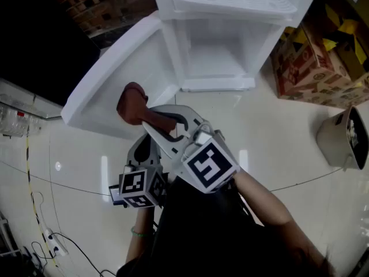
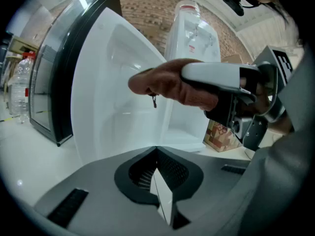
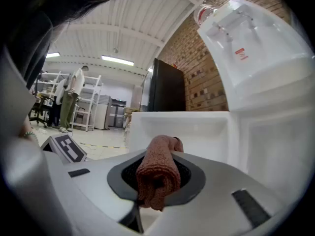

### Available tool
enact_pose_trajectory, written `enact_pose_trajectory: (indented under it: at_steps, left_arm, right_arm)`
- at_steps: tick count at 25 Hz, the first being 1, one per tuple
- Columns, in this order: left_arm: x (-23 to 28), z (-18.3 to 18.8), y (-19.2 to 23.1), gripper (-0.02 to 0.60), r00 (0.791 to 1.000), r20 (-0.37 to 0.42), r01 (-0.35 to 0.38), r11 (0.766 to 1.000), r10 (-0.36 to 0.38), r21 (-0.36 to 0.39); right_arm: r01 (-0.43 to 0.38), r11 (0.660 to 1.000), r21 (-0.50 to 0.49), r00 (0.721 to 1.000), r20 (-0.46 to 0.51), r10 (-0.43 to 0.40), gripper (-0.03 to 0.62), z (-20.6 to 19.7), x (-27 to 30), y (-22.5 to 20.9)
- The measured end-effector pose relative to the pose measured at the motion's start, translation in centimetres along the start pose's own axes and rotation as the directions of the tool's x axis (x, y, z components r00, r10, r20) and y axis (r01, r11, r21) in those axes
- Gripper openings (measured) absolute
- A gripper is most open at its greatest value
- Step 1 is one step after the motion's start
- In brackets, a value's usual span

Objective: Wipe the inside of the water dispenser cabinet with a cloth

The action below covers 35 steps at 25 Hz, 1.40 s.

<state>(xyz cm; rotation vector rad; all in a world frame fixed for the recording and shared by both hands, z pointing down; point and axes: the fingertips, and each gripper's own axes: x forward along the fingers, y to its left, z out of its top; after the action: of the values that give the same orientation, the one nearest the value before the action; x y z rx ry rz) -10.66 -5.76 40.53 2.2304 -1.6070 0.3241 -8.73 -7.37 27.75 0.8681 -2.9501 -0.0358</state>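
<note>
Grips a rust-brown terry cloth (image 3: pixel 158 163) in the right gripper (image 3: pixel 155 193), fingers closed down onto the folded wad with only its thickness left between them. Bulges past the fingertips as a rounded lump and sags a little below them. From the head view, carries that cloth (image 1: pixel 134 105) at the tip of the right gripper (image 1: pixel 151 122), over the inner face of the swung-open cabinet door (image 1: pixel 118 77); cannot tell whether cloth and door touch. Beyond those fingertips and off to their right, the white water dispenser (image 1: pixel 230 7), with its lower cabinet (image 1: pixel 214 56) open and plain white inside, apart from the cloth. Presses the left gripper (image 2: pixel 158 183) fully together, tip against tip, clamping nothing. In the head view, tucks the left gripper (image 1: pixel 143 154) just beside and below the right one, well behind the right fingertips. From the left gripper view, places the cloth (image 2: pixel 165 85) above and ahead of the left fingertips, with a white right finger (image 2: pixel 211 73) laid along its top and the door (image 2: pixel 118 97) behind. Far to the right of both pairs of fingers, cardboard boxes (image 1: pixel 323 56) beside the dispenser and a beige bin (image 1: pixel 340 140) nearer.
</note>
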Motion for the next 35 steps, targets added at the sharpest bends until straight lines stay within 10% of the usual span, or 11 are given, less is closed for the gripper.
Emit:
enact_pose_trajectory:
  at_steps: [9, 16, 28, 35]
  left_arm:
    - [-2.8, -0.2, 3.2, -0.005, 0.998, 0.011, -0.057, 0.997, 0.057, -0.060]
    - [-4.6, -0.7, 5.1, -0.005, 0.994, 0.020, -0.102, 0.988, 0.105, -0.112]
    - [-5.9, -1.2, 7.0, -0.005, 0.989, 0.018, -0.145, 0.980, 0.149, -0.134]
    - [-5.8, -1.6, 6.8, -0.005, 0.989, 0.011, -0.143, 0.981, 0.146, -0.128]
  right_arm:
    - [-0.101, 0.969, -0.226, 0.994, 0.014, 0.106, 0.077, 2.6, 5.6, 3.3]
    - [0.106, 0.962, -0.252, 0.994, 0.000, -0.109, 0.078, 2.1, 5.1, -5.0]
    - [0.376, 0.911, -0.172, 0.916, -0.080, -0.393, 0.077, -1.8, 0.1, -16.8]
    - [0.115, 0.983, -0.144, 0.993, -0.005, -0.117, 0.077, 0.5, 1.8, -5.1]
